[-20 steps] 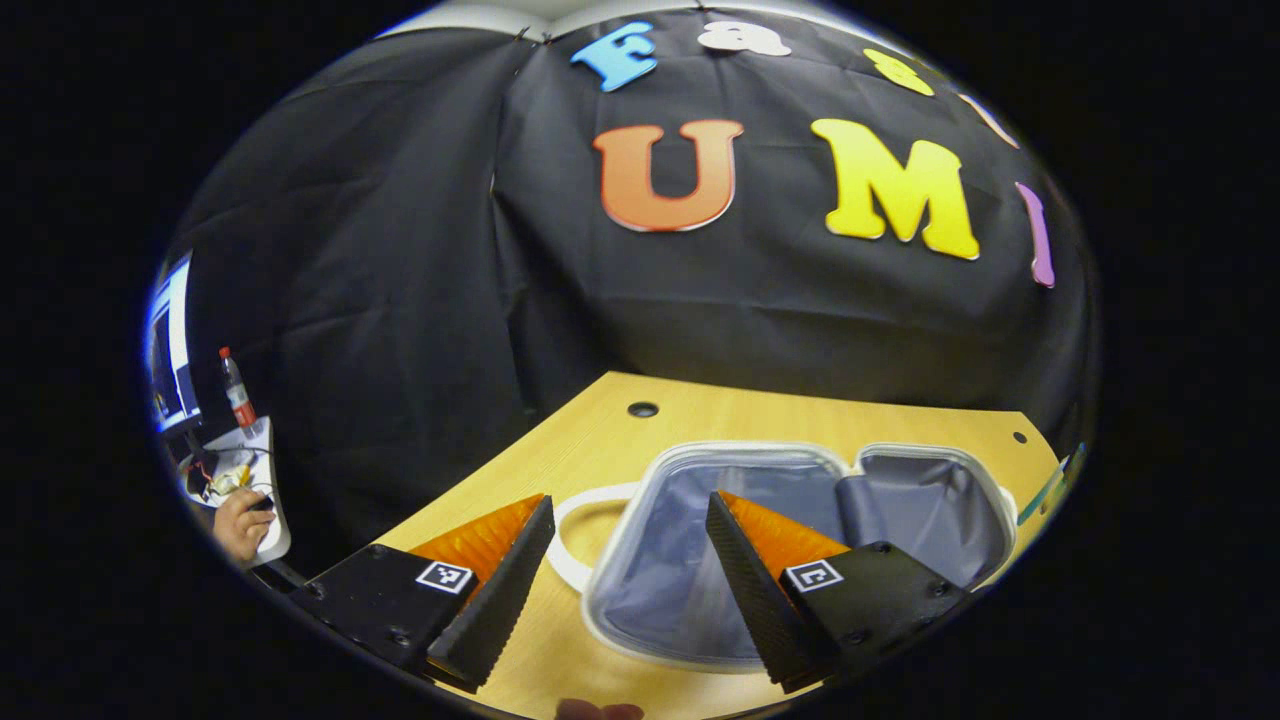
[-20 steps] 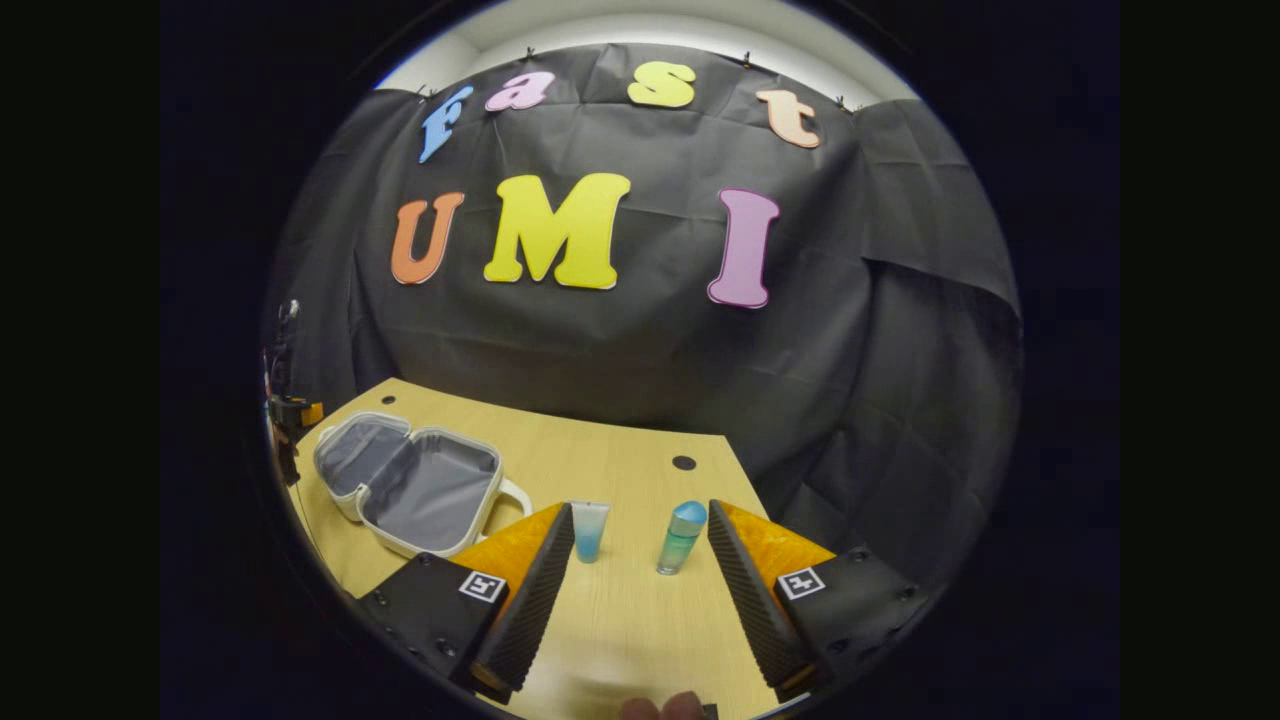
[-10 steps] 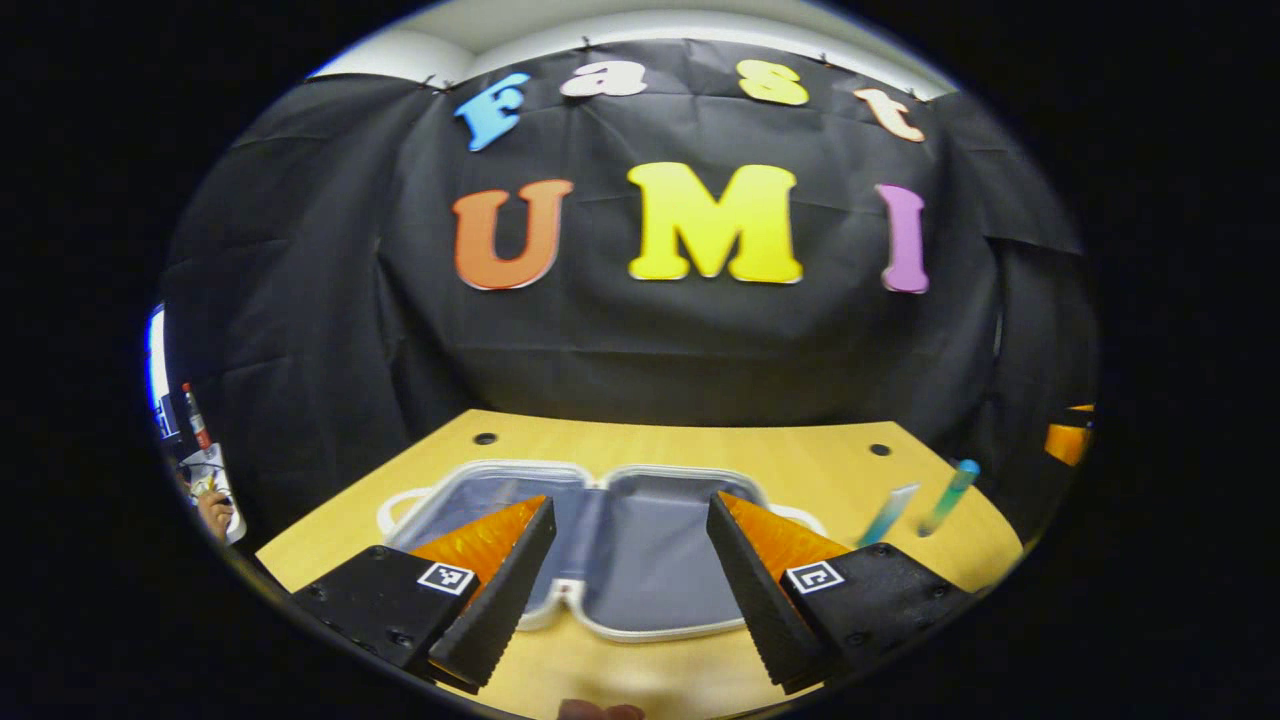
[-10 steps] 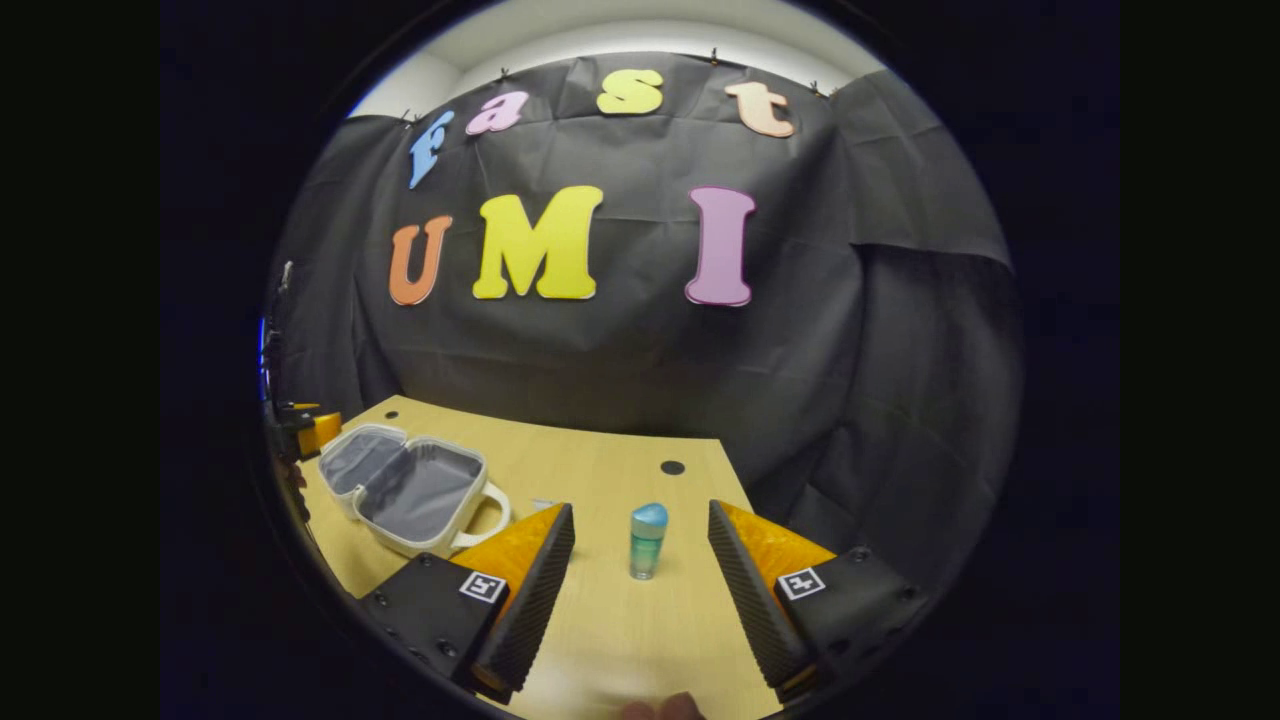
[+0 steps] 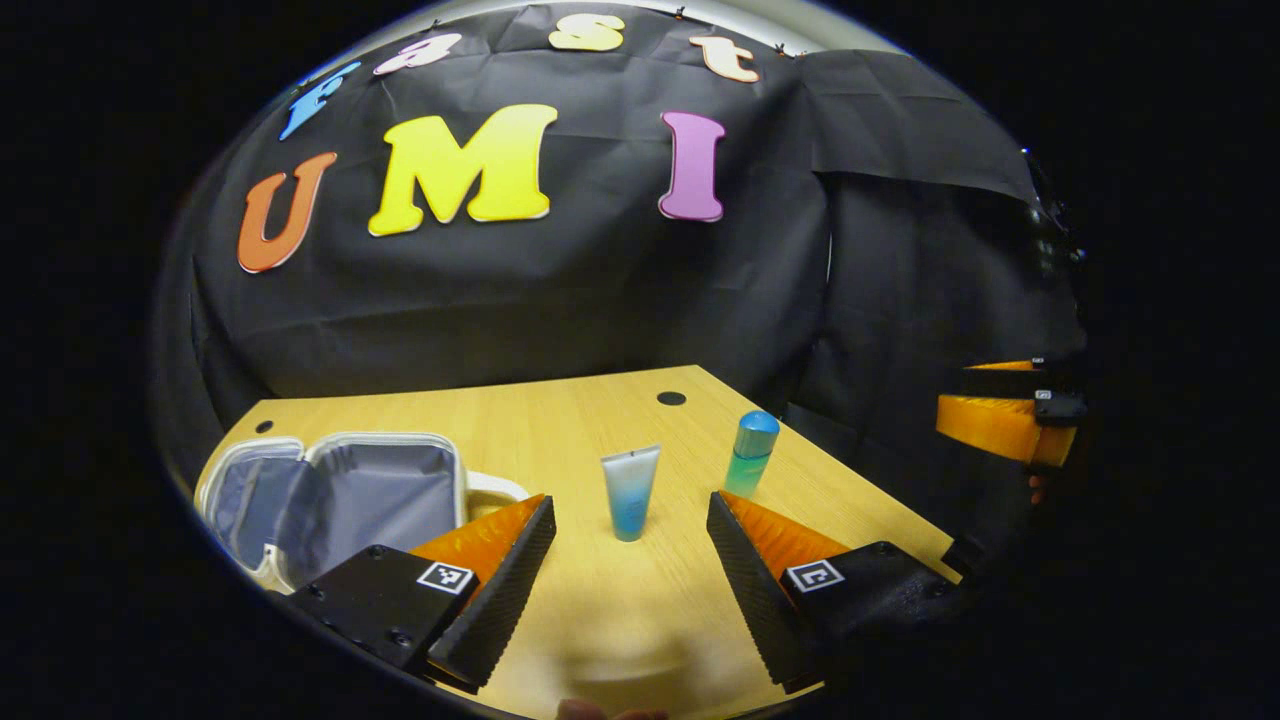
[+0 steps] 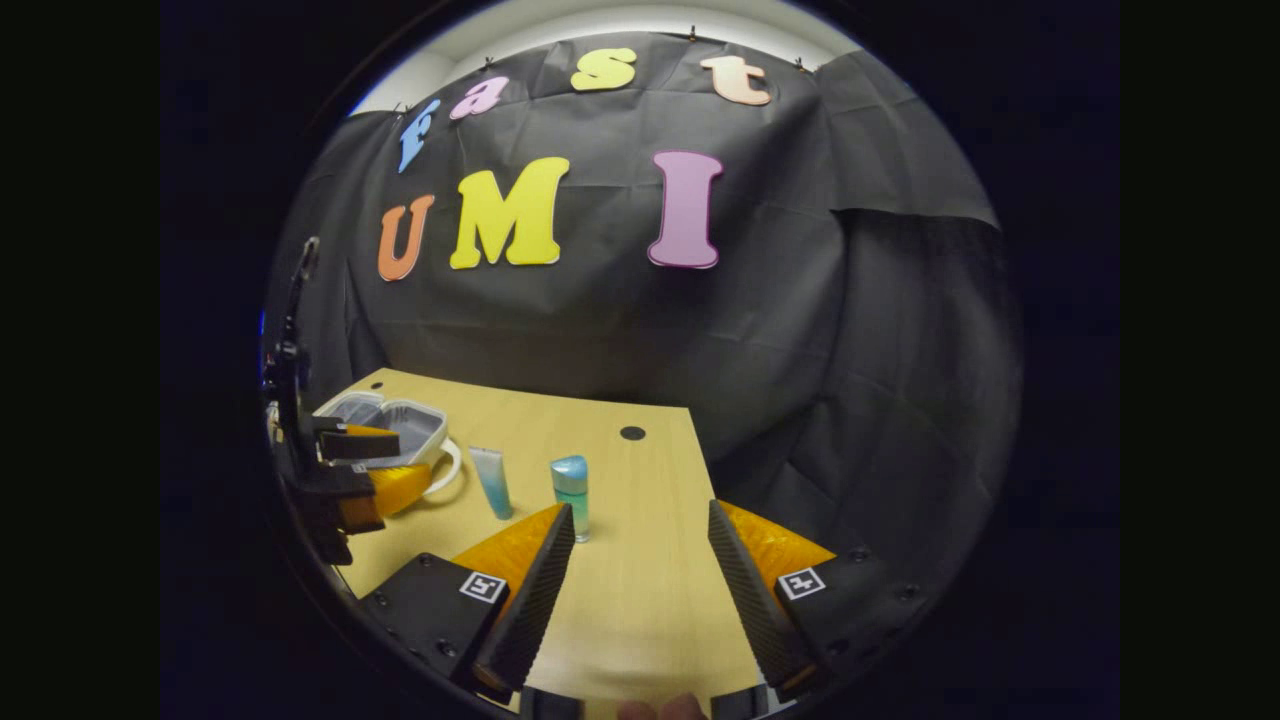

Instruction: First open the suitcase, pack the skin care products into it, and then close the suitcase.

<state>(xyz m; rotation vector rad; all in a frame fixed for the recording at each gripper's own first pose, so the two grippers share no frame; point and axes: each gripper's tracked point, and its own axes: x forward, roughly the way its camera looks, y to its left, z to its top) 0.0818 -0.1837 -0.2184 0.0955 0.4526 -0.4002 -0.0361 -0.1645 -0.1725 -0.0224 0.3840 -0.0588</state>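
Observation:
The white suitcase [image 5: 340,490] lies open on the wooden table [image 5: 560,430], its grey lining showing; it also appears far left in the right gripper view [image 6: 400,425]. A blue-white tube [image 5: 630,492] stands upright on its cap, with a teal bottle with a blue cap [image 5: 750,455] to its right. My left gripper [image 5: 630,570] is open just short of the tube, which is centred between its fingers. In the right gripper view the tube [image 6: 492,482] and the bottle [image 6: 572,495] stand left of my open right gripper [image 6: 635,575]. The left gripper [image 6: 370,470] shows there beside the suitcase.
The table has cable holes [image 5: 671,398] [image 6: 632,433] near its back edge. The right gripper [image 5: 1005,415] hangs at the far right of the left gripper view, off the table's right edge. Black cloth closes the booth behind and to the right.
The left gripper has swung right, from over the open suitcase to face the tube and bottle. The right gripper's view has turned right, leaving the bottle left of its fingers.

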